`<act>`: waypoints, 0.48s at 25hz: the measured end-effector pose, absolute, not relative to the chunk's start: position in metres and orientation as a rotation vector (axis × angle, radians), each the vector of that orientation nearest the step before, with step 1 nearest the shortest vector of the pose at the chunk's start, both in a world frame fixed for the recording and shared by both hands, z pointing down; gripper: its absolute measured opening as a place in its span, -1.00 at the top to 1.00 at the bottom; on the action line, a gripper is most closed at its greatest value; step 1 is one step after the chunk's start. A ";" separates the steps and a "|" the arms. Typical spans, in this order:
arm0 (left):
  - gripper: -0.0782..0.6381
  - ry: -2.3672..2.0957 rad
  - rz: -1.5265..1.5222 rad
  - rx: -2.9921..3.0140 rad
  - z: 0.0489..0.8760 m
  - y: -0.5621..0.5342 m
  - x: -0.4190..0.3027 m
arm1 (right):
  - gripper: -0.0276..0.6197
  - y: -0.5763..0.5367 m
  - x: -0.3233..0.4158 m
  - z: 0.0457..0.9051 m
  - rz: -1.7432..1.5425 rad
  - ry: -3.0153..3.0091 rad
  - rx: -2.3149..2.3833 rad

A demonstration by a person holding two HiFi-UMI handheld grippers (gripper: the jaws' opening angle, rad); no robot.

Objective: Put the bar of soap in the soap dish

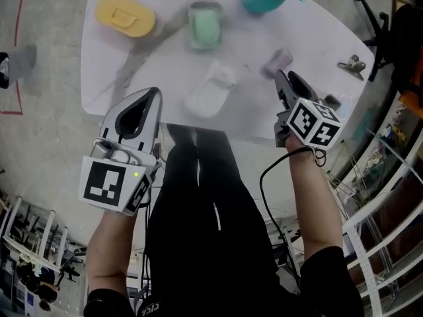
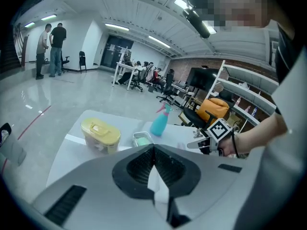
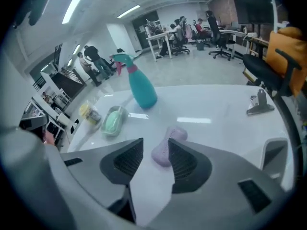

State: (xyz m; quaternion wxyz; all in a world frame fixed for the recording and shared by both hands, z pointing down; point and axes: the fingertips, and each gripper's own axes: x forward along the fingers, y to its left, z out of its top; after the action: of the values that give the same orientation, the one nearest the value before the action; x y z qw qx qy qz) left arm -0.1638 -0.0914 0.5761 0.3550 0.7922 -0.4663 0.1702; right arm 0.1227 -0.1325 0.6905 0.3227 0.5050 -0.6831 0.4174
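Left tongs: the left gripper (image 2: 153, 150) has its jaws closed together, tip against tip, with nothing between them. In the head view it hangs over the near left edge of the table (image 1: 132, 65).
Right tongs: the right gripper (image 3: 156, 145) has its jaws apart. The soap shows in the gap just past the tips, but the pads do not clamp it.
Bar of soap: the purple bar of soap (image 3: 176, 134) lies flat on the table's right part, directly ahead of the right gripper. It is outside the dish and well apart from it.
Soap dish: the green soap dish (image 1: 205, 25) sits towards the far side, between the yellow box and the spray bottle.
Yellow box: the yellow lidded box (image 1: 125, 15) stands at the far left corner with its lid on.
Spray bottle: the teal spray bottle (image 3: 139, 87) stands upright beyond the soap.
White item: an oblong white thing (image 1: 211, 90) lies mid-table between the two grippers — too blurred to name.
Binder clip: the metal binder clip (image 3: 259, 104) rests near the right edge.
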 end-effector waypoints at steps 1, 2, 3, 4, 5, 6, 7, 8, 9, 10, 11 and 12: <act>0.75 -1.201 0.440 2.041 0.579 -0.090 -0.164 | 0.39 -0.135 0.125 0.698 1.115 -1.763 1.342; 0.75 -1.198 0.440 2.034 0.582 -0.089 -0.164 | 0.30 -0.137 0.128 0.705 1.126 -1.731 1.357; 0.75 -1.197 0.440 2.026 0.585 -0.087 -0.164 | 0.23 -0.140 0.131 0.710 1.128 -1.701 1.373; 0.75 -1.196 0.437 2.020 0.588 -0.086 -0.164 | 0.20 -0.143 0.135 0.714 1.123 -1.674 1.390; 0.75 -1.197 0.432 2.016 0.590 -0.085 -0.164 | 0.18 -0.146 0.139 0.716 1.113 -1.649 1.408; 0.75 -1.198 0.427 2.013 0.591 -0.085 -0.164 | 0.18 -0.150 0.142 0.719 1.105 -1.627 1.425; 0.75 -1.200 0.422 2.011 0.592 -0.084 -0.165 | 0.18 -0.152 0.145 0.722 1.104 -1.606 1.438; 0.75 -1.202 0.418 2.009 0.592 -0.084 -0.165 | 0.18 -0.153 0.147 0.725 1.116 -1.584 1.445; 0.75 -1.204 0.415 2.008 0.592 -0.084 -0.166 | 0.18 -0.154 0.147 0.730 1.138 -1.561 1.446; 0.75 -1.207 0.412 2.005 0.592 -0.084 -0.166 | 0.18 -0.154 0.147 0.734 1.161 -1.540 1.444; 0.75 -1.210 0.410 2.000 0.592 -0.085 -0.166 | 0.16 -0.155 0.146 0.737 1.178 -1.522 1.439; 0.75 -1.214 0.409 1.994 0.591 -0.085 -0.167 | 0.15 -0.156 0.146 0.741 1.181 -1.509 1.433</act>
State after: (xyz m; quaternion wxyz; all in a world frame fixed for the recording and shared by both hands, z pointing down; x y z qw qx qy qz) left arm -0.1668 -0.0852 0.5907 0.3766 0.7794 -0.4745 0.1597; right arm 0.1459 -0.1562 0.7406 0.3657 0.5574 -0.5869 0.4595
